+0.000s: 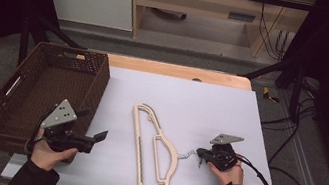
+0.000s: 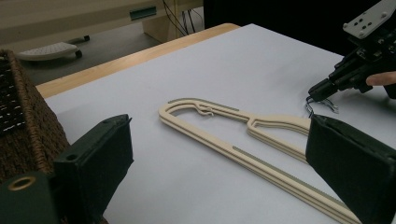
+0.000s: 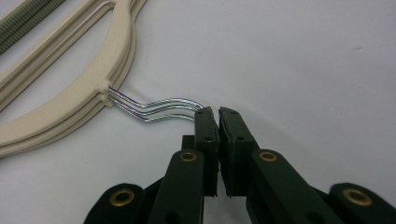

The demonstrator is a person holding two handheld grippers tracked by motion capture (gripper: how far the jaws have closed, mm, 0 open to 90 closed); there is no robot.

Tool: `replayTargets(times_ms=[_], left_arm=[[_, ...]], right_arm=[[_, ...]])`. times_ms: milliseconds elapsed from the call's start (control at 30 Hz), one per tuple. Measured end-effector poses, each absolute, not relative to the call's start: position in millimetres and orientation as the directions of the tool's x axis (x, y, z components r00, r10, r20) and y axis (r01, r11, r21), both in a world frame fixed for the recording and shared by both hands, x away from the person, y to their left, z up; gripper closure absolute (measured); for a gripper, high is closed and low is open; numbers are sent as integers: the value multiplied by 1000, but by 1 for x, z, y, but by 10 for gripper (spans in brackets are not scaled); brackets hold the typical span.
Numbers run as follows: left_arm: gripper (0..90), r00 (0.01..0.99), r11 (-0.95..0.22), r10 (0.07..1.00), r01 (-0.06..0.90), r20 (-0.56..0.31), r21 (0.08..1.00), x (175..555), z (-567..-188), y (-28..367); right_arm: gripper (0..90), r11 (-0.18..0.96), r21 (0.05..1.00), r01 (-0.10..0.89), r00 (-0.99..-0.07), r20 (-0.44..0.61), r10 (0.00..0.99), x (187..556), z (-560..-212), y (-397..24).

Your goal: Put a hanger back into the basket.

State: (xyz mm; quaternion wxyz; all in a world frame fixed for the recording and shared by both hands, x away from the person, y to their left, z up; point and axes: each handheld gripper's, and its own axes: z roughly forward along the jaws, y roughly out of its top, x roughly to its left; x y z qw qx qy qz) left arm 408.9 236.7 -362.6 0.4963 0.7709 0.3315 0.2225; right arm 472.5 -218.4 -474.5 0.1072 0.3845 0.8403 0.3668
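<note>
Surface: white matte sheet (image 1: 191, 102) covering a pale wooden table (image 1: 181, 71), smooth and flat, with the wood showing as a strip along the far edge.
Room: dark at both sides; light wooden furniture and loose black cables stand on the grey floor beyond the table.
Hangers: stack of cream plastic clothes hangers (image 1: 155, 152) lying flat on the sheet, near its front middle; long slim bars, curved shoulders, ribbed grey-green grip strips along the bars.
Hooks: thin bright steel wire hooks (image 3: 156, 109), three strands lying close together, bent in a shallow wave where they leave the cream plastic neck, pointing toward the person's right.
Right gripper (image 1: 201, 154): black, hard plastic with brass-coloured rivets; its jaws are pressed together on the ends of the wire hooks, low over the sheet.
Left gripper (image 1: 99, 136): black, grey three-cornered plate on top; jaws stand wide apart with nothing between them, held above the sheet beside the basket and well apart from the hangers.
Basket: dark brown woven rectangular basket (image 1: 22, 114) with cut-out handles, at the sheet's left edge.
</note>
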Motion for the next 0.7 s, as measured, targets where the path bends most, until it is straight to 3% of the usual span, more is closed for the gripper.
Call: replayTargets(times_ms=[367, 700], left_arm=[[72, 689, -305, 725, 301, 16, 904, 409, -366, 231], [79, 699, -309, 715, 314, 2, 898, 407, -368, 219]], right_arm=[[870, 434, 709, 556, -678, 85, 730, 472, -472, -220], [878, 363, 738, 569, -658, 143, 739, 468, -460, -223]])
